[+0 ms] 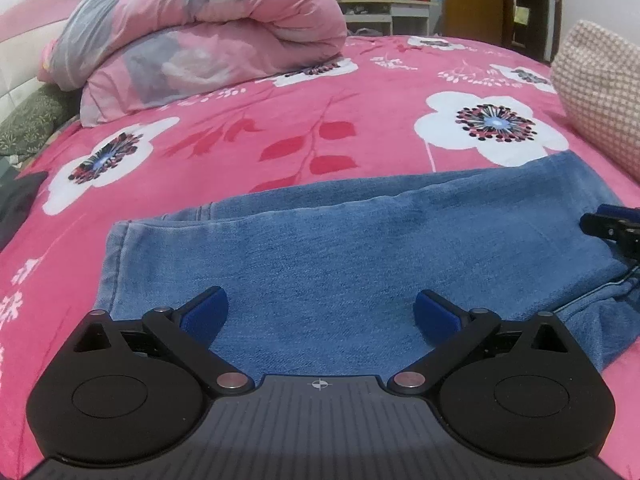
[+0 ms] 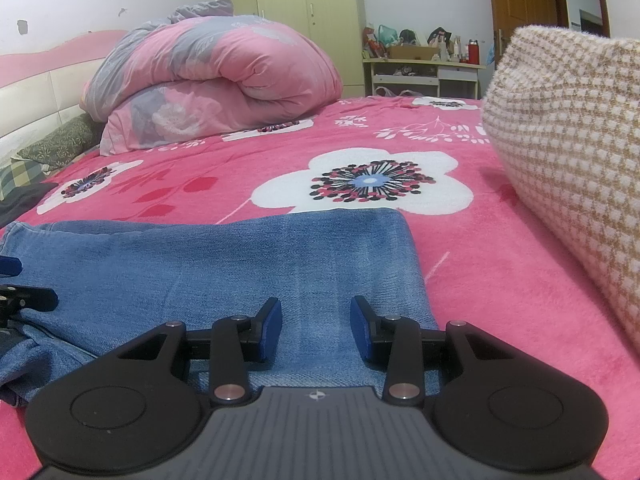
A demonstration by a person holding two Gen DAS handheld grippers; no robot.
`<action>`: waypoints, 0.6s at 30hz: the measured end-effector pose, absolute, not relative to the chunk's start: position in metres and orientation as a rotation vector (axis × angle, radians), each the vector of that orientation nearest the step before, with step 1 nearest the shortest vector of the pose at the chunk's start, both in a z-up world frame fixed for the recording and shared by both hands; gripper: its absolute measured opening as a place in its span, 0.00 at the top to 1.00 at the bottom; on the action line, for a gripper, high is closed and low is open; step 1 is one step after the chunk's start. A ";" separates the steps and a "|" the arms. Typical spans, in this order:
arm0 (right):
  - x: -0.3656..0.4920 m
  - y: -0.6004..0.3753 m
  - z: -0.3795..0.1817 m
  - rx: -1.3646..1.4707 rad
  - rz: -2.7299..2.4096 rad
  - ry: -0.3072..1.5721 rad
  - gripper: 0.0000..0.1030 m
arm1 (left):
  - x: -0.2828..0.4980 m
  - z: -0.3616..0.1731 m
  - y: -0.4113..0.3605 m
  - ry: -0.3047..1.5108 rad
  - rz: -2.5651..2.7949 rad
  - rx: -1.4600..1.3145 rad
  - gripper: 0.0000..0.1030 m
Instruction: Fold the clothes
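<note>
Jeans are lying folded flat on the pink bedspread. We are hovering the left gripper wide open and the right gripper part open, both empty; next we judge a hem pinch is needed. Only the right view is showing the wardrobe.
</note>
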State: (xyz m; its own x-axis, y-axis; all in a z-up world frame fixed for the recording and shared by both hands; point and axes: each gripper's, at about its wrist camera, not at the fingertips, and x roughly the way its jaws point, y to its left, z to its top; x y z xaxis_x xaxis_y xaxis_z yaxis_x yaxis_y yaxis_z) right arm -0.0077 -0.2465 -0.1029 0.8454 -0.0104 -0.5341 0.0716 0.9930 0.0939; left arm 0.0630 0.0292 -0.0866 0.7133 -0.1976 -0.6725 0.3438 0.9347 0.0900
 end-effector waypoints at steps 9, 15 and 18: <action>-0.008 -0.246 -0.103 0.112 -0.044 0.562 0.61 | 0.064 -0.086 0.027 0.718 -0.300 0.217 0.01; -0.008 -0.246 -0.103 0.111 -0.044 0.563 0.61 | 0.064 -0.086 0.028 0.719 -0.301 0.217 0.01; -0.007 -0.246 -0.103 0.111 -0.044 0.563 0.61 | 0.064 -0.087 0.028 0.720 -0.301 0.217 0.01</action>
